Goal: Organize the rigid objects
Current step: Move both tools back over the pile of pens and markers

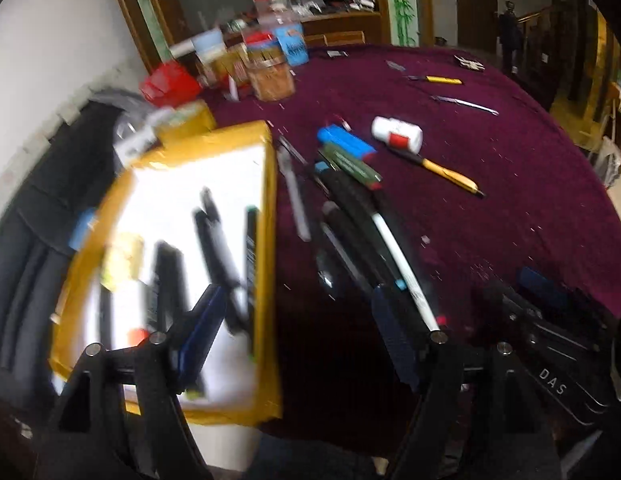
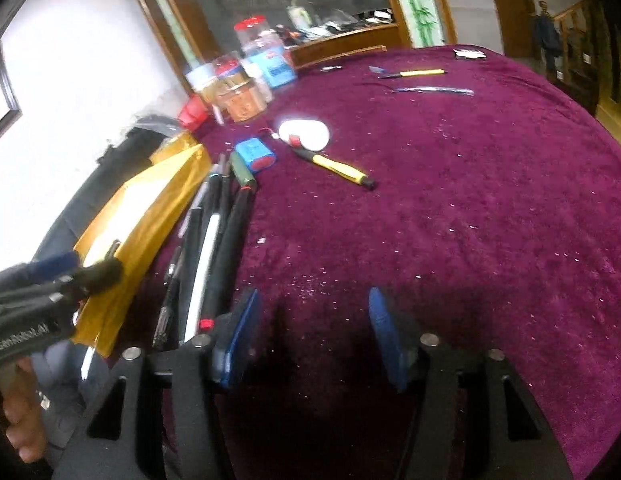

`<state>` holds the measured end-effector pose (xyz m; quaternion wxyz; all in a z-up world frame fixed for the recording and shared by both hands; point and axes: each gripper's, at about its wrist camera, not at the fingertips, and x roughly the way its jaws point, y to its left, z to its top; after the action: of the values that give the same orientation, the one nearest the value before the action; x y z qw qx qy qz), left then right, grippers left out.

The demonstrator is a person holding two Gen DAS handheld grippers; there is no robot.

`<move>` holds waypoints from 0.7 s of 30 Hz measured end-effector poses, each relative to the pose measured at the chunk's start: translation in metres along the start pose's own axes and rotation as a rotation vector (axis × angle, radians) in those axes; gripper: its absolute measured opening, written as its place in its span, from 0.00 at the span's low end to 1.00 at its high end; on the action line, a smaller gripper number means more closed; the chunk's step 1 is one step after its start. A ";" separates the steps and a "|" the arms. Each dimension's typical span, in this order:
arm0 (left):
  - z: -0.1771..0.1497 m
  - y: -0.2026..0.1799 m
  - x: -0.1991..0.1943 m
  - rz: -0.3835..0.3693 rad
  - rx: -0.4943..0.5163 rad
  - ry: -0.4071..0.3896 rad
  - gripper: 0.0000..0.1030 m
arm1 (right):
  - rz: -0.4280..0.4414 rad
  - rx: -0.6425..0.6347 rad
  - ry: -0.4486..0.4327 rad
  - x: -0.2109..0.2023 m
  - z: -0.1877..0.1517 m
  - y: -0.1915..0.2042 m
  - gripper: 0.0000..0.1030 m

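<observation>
Pens (image 1: 230, 256) inside tray (image 1: 266, 216) show only from left; both grippers released, empty

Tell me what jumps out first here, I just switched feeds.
A deep purple tablecloth fills both views. At its left edge lies a yellow-rimmed tray with dark pens inside; a row of pens lines up beside it. Beyond them lie a blue battery pack, a white bottle and a yellow-handled tool.

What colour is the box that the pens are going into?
The box has a golden-yellow rim and a white inside; it shows best in the left wrist view.
</observation>
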<state>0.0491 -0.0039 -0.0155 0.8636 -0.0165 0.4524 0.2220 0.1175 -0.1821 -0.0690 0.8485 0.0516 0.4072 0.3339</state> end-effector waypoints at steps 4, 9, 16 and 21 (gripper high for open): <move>-0.010 0.003 0.006 -0.052 -0.027 0.014 0.73 | -0.003 -0.057 -0.012 -0.001 -0.006 0.006 0.60; -0.017 0.014 -0.001 -0.051 -0.075 -0.020 0.73 | -0.033 -0.053 -0.004 -0.003 -0.006 0.013 0.58; -0.019 0.024 -0.008 -0.053 -0.088 -0.030 0.73 | 0.088 -0.069 0.059 0.011 0.003 0.032 0.35; -0.022 0.029 -0.009 -0.087 -0.090 -0.036 0.73 | 0.094 -0.090 0.122 0.031 0.022 0.043 0.28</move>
<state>0.0161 0.0136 -0.0168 0.8787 -0.0709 0.4253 0.2048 0.1247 -0.1262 -0.0598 0.8069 0.0120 0.4399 0.3941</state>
